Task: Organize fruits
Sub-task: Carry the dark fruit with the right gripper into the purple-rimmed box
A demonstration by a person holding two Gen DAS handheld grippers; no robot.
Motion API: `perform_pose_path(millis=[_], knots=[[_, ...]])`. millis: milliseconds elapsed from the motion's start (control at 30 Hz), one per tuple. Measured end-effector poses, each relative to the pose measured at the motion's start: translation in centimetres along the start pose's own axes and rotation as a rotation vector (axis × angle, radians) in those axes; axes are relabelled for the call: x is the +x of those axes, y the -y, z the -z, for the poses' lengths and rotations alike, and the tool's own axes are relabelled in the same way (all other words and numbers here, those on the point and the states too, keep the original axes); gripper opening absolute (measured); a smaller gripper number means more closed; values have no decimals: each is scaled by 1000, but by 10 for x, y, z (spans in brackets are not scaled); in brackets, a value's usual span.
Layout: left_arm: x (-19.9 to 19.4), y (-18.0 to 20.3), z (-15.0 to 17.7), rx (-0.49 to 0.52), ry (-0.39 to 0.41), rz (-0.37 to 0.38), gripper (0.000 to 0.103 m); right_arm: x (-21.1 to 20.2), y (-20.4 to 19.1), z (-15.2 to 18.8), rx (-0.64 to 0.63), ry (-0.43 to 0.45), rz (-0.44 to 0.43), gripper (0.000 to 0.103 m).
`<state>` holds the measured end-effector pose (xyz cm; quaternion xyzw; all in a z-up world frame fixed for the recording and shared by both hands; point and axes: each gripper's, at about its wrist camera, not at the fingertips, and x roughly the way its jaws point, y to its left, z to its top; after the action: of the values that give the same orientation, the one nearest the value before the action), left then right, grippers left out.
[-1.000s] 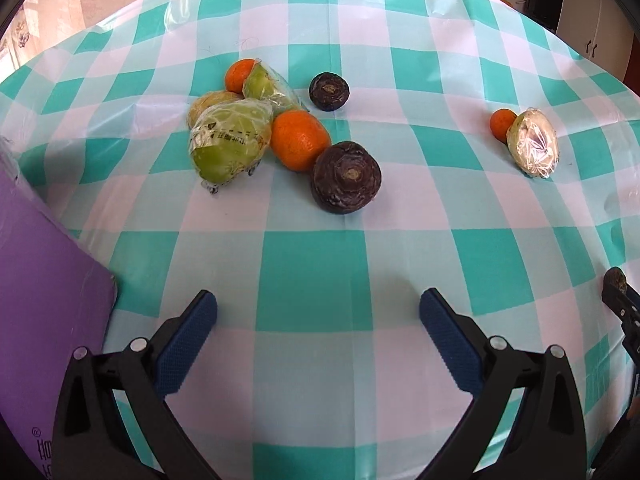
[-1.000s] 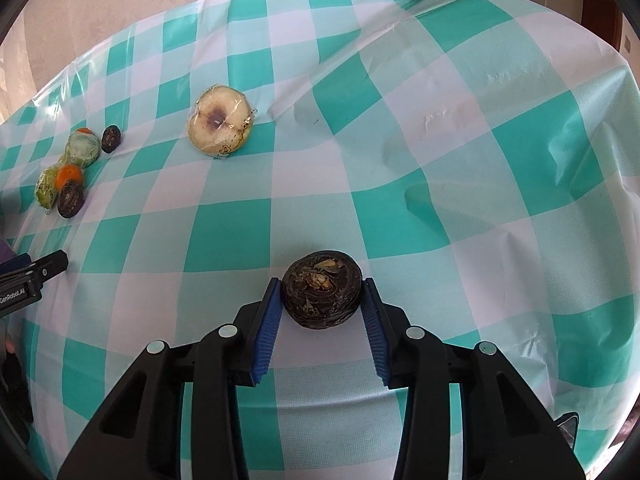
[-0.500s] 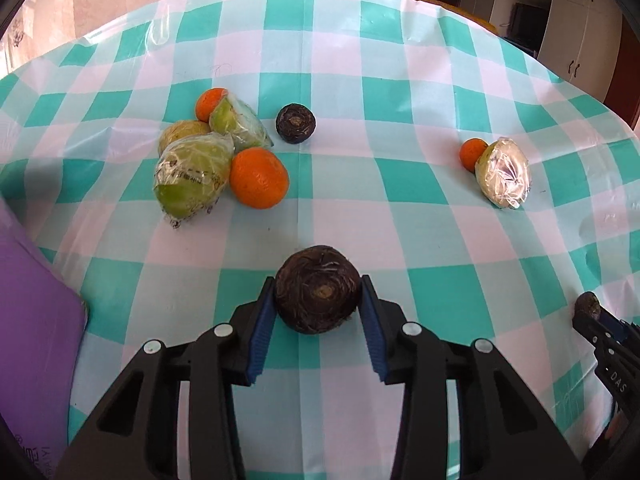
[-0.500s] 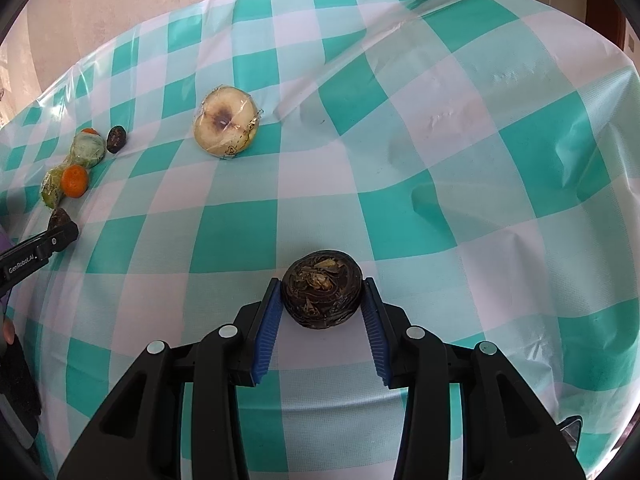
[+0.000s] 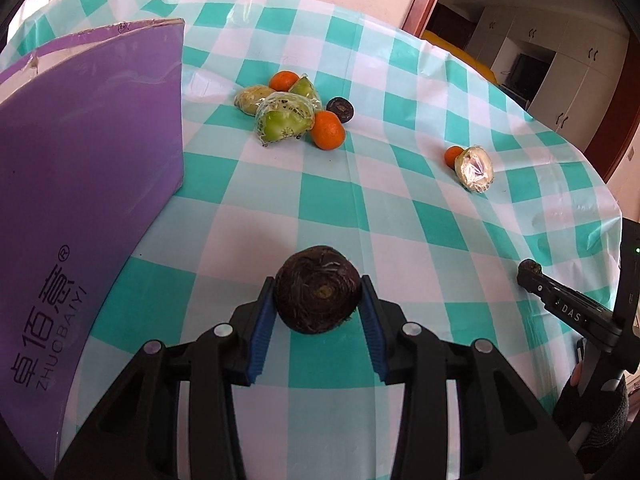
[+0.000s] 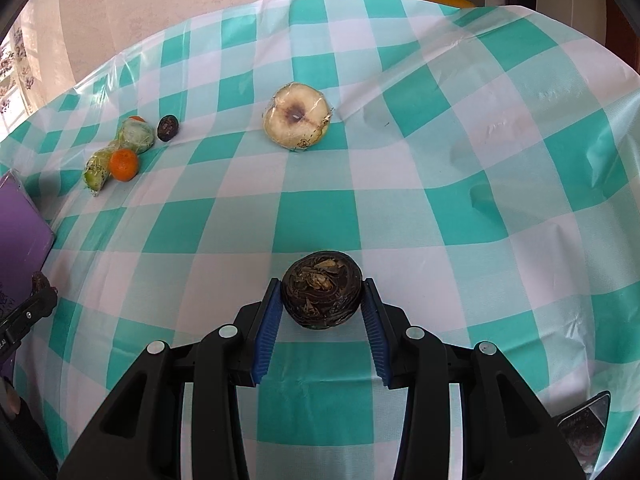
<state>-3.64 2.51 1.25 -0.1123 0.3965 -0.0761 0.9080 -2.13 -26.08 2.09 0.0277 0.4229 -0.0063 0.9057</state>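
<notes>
Between left gripper (image 5: pixel 318 308) pads: dark fruit (image 5: pixel 317 289), clamped. Right gripper (image 6: pixel 320 305): clamped on second dark fruit (image 6: pixel 322 289). Mid-table (image 5: pixel 400 216): wrapped pieces, oranges (image 5: pixel 328 130), unsorted. Near left edge: purple box (image 5: pixel 80 184), contents unseen. Early stage.

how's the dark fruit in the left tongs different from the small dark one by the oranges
The held fruit is clamped between the left tongs, while the small one lies free on the tablecloth. The held fruit sits alone, while the small one lies right beside an orange and wrapped green fruit. The held fruit shows a rough, fibrous face with a pale centre; the small one is too far off to show texture. Both are round and dark brown.
</notes>
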Motion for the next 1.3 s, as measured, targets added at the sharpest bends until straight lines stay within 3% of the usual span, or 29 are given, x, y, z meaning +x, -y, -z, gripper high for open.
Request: perform_pose_path(millis=[167, 367, 533, 867, 1133, 1300], knots=[[-9, 7, 11, 45, 6, 1, 41, -10, -51, 13, -107, 11, -14, 40], [-19, 3, 21, 46, 0, 4, 41, -11, -79, 22, -140, -24, -59, 40], [-31, 7, 28, 78, 41, -13, 41, -17, -105, 32, -188, -26, -78, 40], [-78, 10, 38, 152, 198, -63, 41, -28, -132, 42, -191, -13, -165, 40], [-165, 1, 35, 195, 428, -117, 41, -52, -153, 35, -133, 47, -334, 40], [-199, -23, 27, 155, 481, -158, 42, -84, -176, 22, -160, 123, -420, 40]])
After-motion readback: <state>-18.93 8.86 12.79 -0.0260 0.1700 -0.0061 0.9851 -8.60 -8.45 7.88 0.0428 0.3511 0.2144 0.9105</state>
